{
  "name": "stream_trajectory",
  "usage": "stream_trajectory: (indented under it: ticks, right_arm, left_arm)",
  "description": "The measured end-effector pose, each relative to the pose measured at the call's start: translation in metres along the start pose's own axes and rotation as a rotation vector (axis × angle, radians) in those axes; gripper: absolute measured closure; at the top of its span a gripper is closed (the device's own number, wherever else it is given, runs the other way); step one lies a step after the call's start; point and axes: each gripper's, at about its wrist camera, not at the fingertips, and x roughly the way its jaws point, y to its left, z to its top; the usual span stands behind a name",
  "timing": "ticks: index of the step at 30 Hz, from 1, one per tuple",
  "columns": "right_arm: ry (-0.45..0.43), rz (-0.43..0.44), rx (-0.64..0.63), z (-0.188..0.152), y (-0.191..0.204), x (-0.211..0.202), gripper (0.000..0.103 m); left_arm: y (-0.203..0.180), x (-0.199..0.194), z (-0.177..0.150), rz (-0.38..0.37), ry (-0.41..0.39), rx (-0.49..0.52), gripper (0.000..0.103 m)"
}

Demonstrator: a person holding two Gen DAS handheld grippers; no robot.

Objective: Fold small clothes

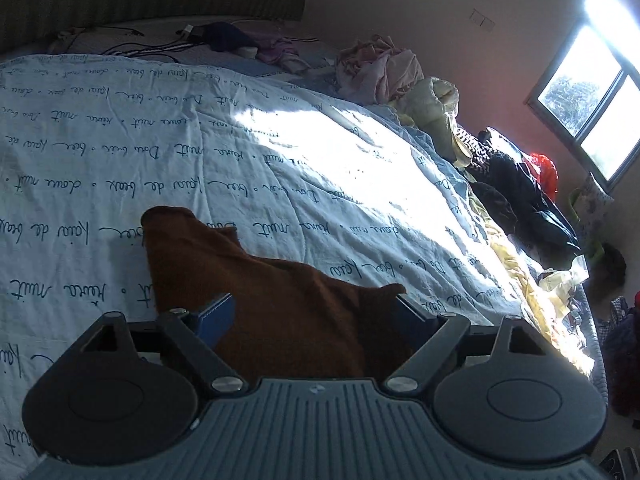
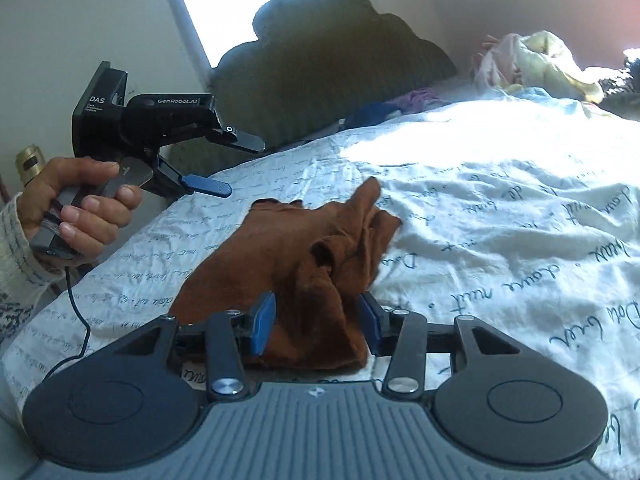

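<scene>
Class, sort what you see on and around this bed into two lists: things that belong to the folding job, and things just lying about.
Belongs to the job:
brown garment
left gripper
right gripper
bedspread as folding surface

Just lying about:
pink clothes heap
dark clothes pile
cables
green cushion

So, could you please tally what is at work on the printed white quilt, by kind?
Rust-brown knitted garment: 1
Handheld black grippers with blue pads: 2, left gripper and right gripper
Person's hand: 1
Total: 4
</scene>
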Motion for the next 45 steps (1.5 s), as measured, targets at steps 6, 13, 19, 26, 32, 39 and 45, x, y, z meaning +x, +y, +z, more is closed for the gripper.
stream_trajectory:
  ticks: [6,13,19,26,32,39,45]
  right_arm:
    - [0.114,0.11,-0.106,0.057,0.0,0.087,0.058]
    - [0.198,0.035,-0.007,0.078,-0.064,0.149,0.063]
    - [0.152,0.094,0.01,0.083,-0.05,0.095,0.059]
    - [0.161,0.105,-0.142,0.031,-0.011,0.055,0.059]
    - [0.238,-0.028,-0.188,0.013,-0.038,0.061,0.033]
    - [0.171,0.066,0.062,0.05,-0.075,0.059,0.02]
    - [0.251,0.159,0.343,0.061,-0.125,0.122,0.02]
  left_arm:
    - [0.013,0.034,-0.017,0.02,0.042,-0.028,0.018]
    - [0.031,0.074,-0.061,0.162,0.058,0.044,0.012]
    - [0.026,0.001,-0.061,0.126,-0.024,-0.031,0.021]
    - [-0.024,-0.033,-0.128,-0.072,-0.022,0.016,0.002]
    - [-0.031,-0.004,-0.172,0.062,0.013,0.137,0.002]
    - [0.008,-0.041,-0.127,0.079,-0.072,0.015,0.0]
    - [0.079,0.008,-0.068,-0.002,0.05,-0.246,0.0]
